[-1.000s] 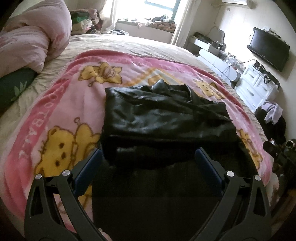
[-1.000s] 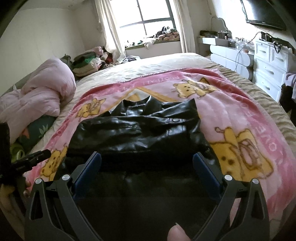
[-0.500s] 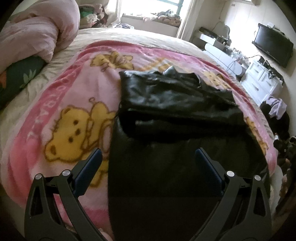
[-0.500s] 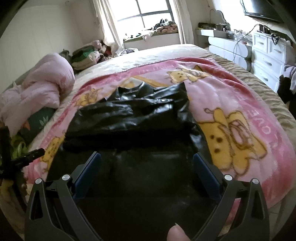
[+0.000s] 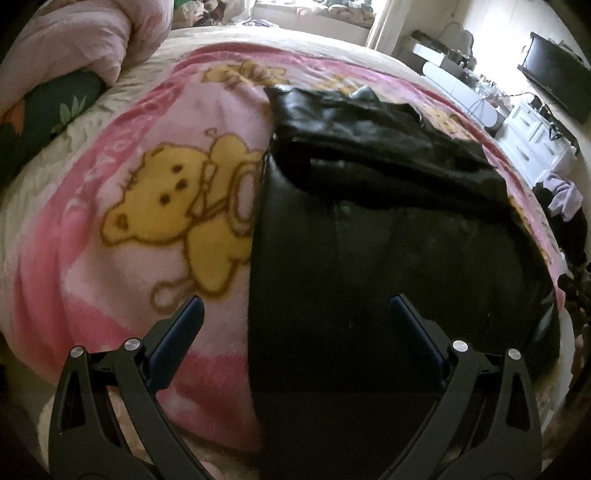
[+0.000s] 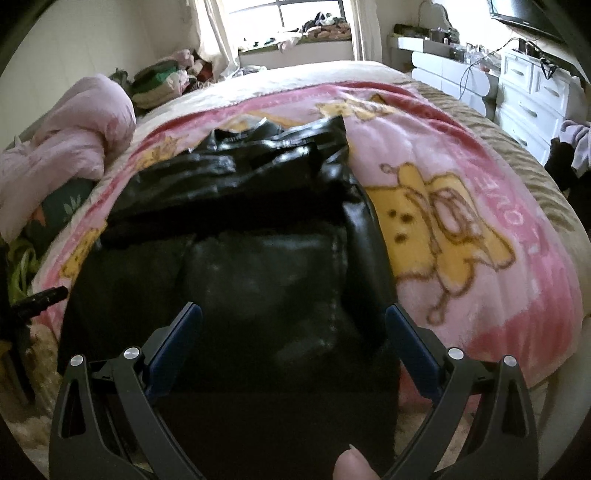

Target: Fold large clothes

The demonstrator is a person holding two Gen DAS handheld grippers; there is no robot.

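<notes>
Left tongs: spread wide, holding nothing; the blue-padded fingers hang above the near end of the bed, one over the pink blanket, the other over the black garment.
Right tongs: spread wide as well, empty; both fingers sit over the dark lower panel of the garment, near its hem.
Black jacket: a large, glossy, leather-like piece lying on the blanket, collar end away from the cameras. Its upper part is bunched and folded into a thick band across the middle; the lower part lies flat and smooth, reaching toward the foot of the bed. In the right wrist view the flat panel fills the space between the fingers.
Blanket: pink fleece with yellow bear prints and lettering, spread over the bed under the jacket; a bear shows on either side of the garment.
Bed: covered with a beige quilted spread that shows beyond the blanket's edges.
Pink duvet: heaped at the left side of the bed, well apart from the jacket.
Thumb tip: a person's fingertip shows at the bottom edge of the right wrist view.
White dresser: stands by the right wall, with a dark screen mounted above it.
Window: bright, at the far end, with clothes piled on its sill.
</notes>
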